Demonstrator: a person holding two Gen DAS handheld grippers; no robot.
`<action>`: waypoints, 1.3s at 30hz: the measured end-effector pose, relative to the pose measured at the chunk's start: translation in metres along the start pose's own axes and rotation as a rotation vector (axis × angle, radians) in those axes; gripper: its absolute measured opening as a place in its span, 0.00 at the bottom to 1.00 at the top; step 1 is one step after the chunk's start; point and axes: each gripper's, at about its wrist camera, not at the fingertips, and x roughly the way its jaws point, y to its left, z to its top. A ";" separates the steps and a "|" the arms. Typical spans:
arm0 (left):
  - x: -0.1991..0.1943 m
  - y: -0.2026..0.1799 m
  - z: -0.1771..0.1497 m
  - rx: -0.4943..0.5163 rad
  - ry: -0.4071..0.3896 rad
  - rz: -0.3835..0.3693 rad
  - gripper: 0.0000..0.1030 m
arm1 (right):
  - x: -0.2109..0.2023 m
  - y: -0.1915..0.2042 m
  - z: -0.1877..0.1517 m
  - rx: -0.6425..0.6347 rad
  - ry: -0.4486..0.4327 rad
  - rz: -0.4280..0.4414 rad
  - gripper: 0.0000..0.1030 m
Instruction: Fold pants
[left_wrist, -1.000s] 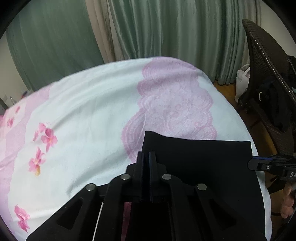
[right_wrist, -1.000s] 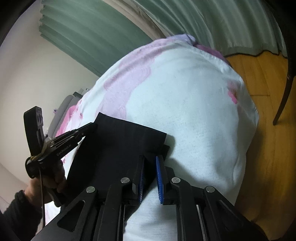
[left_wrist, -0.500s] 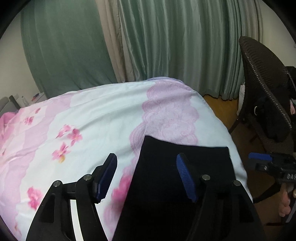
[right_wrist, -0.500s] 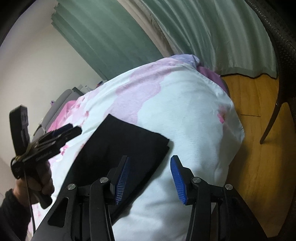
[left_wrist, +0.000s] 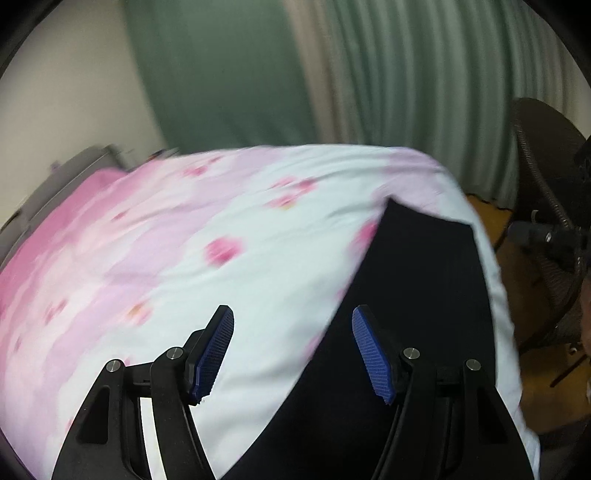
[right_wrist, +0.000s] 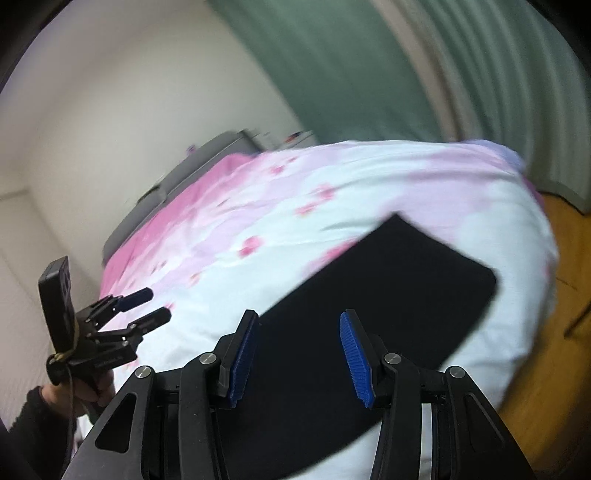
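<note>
The black pants (left_wrist: 413, 295) lie flat as a folded dark rectangle on the right end of the bed; they also show in the right wrist view (right_wrist: 376, 295). My left gripper (left_wrist: 291, 350) is open and empty, raised above the bed beside the pants' left edge; it also shows in the right wrist view (right_wrist: 144, 306). My right gripper (right_wrist: 295, 354) is open and empty above the near part of the pants. Part of it shows in the left wrist view (left_wrist: 543, 236), beyond the bed's right side. Both views are blurred.
The bed has a white and pink flowered cover (left_wrist: 184, 258). A dark wicker chair (left_wrist: 546, 192) stands to the right of the bed on the wooden floor (right_wrist: 569, 295). Green curtains (left_wrist: 406, 81) hang behind. A grey headboard (right_wrist: 184, 177) is at the far left.
Both grippers opened and let go of the pants' far edge, then drew back and rose. The pants stayed flat on the bed. Both views have swung to the left.
</note>
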 end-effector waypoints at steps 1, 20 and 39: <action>-0.013 0.012 -0.013 -0.020 0.008 0.020 0.64 | 0.003 0.011 -0.003 -0.018 0.012 0.011 0.46; -0.188 0.113 -0.293 -0.596 0.100 0.342 0.64 | 0.111 0.260 -0.129 -0.506 0.394 0.340 0.46; -0.308 0.076 -0.398 -0.822 0.092 0.571 0.64 | 0.053 0.343 -0.231 -0.707 0.500 0.469 0.46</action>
